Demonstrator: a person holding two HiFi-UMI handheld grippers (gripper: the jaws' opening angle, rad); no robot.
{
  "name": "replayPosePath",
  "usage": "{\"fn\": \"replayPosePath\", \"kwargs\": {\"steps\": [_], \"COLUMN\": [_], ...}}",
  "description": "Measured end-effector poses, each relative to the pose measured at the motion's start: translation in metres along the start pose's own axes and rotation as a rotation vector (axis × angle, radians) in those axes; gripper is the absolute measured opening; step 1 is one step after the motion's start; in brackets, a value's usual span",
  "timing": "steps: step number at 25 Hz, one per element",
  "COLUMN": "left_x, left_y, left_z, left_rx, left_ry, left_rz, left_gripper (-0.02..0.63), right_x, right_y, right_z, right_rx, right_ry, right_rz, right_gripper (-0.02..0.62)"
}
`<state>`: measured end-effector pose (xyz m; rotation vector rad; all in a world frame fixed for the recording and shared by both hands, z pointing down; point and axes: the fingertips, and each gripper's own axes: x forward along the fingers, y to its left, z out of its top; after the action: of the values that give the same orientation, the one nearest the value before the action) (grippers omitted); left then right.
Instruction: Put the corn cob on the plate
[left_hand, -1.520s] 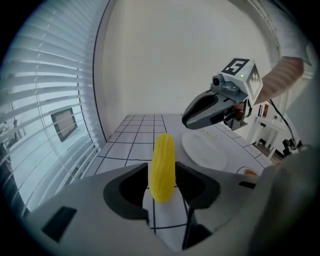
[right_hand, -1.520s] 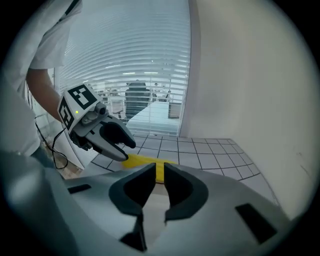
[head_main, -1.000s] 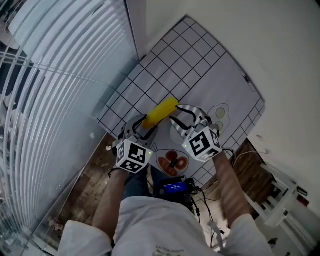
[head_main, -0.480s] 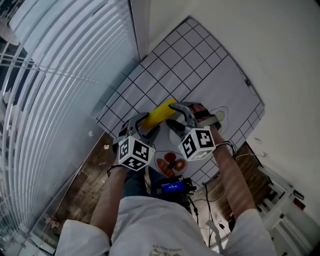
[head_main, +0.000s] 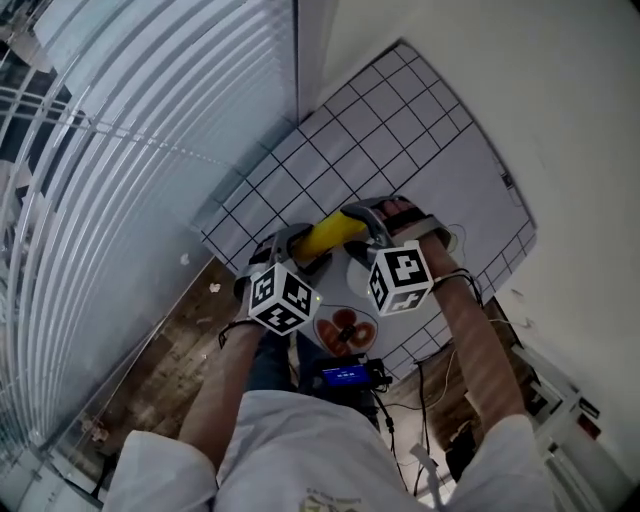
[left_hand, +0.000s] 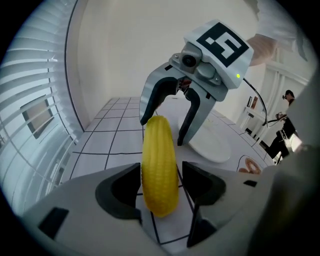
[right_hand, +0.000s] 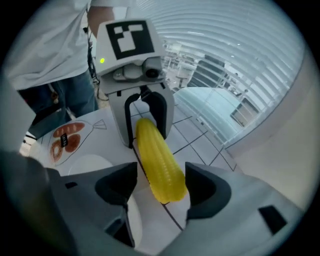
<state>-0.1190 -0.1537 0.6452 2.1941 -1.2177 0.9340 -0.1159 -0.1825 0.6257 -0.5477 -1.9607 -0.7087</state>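
The yellow corn cob (head_main: 333, 236) lies along a line of the gridded table mat. My left gripper (left_hand: 160, 187) straddles its near end (left_hand: 159, 172); the jaws have just been opening and a small gap shows beside the cob. My right gripper (right_hand: 160, 187) straddles the other end (right_hand: 159, 162) from the opposite side; it too has just been opening, and its pads stand clear of the cob. The two grippers face each other (left_hand: 164, 131) (right_hand: 146, 140). A white plate (left_hand: 212, 147) (right_hand: 90, 166) sits right beside the cob, mostly hidden under the right gripper in the head view.
A printed picture of red food (head_main: 345, 328) (right_hand: 67, 141) marks the mat near the person. A small device with a blue screen (head_main: 348, 375) hangs at the table's near edge. Window blinds (head_main: 110, 150) run along the left, a white wall beyond the table.
The right gripper rolled and moved from over the plate onto the cob's far end. Both pairs of jaws have spread wider. The cob has sunk toward the mat.
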Motion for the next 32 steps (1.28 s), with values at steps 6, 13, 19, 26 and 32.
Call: {"fn": "replayPosePath", "kwargs": {"steps": [6,13,19,26,32], "left_x": [0.005,0.008,0.008,0.005,-0.008], "left_y": [0.002,0.002,0.003,0.001,0.001], "left_z": [0.001,-0.001,-0.002,0.0,0.008], "left_rx": [0.001,0.043,0.038,0.058,0.083], "left_ry": [0.001,0.036,0.061,0.069,0.062], "left_rz": [0.001,0.008,-0.004,0.0,0.008], "left_gripper": [0.258,0.258,0.241,0.239,0.239], "right_x": [0.018,0.025,0.028,0.022,0.009], "right_y": [-0.004,-0.002,0.004,0.005,0.002], "right_z": [-0.001,-0.001,-0.002,0.0,0.01], "right_rx": [-0.121,-0.24,-0.268,-0.264,-0.261], "right_ry": [0.061,0.137,0.162,0.162,0.15], "right_rz": [0.038,0.084,0.107,0.072,0.037], "right_gripper": [0.302,0.314,0.275,0.272,0.272]}}
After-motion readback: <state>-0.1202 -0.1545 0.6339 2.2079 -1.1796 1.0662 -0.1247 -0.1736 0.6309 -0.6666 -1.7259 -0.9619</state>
